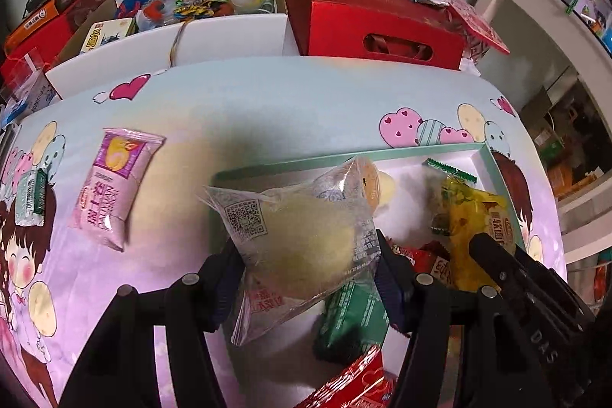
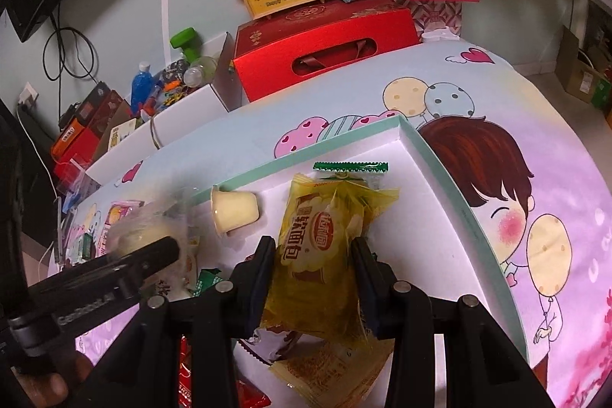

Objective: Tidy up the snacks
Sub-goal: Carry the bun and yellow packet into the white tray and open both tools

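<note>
**Two packets in the air, one crowded box**

Clamped in the left claw (image 1: 310,278), a clear bun packet (image 1: 302,236) hangs over the teal-rimmed box (image 1: 493,155); the right claw (image 2: 315,278) pinches a yellow bread packet (image 2: 325,247) above the same box on the desk (image 2: 535,125). Both grips hold slippery film, so either packet may slide free, and the claws, near each other, could collide over the jelly cup (image 2: 233,213).
</note>
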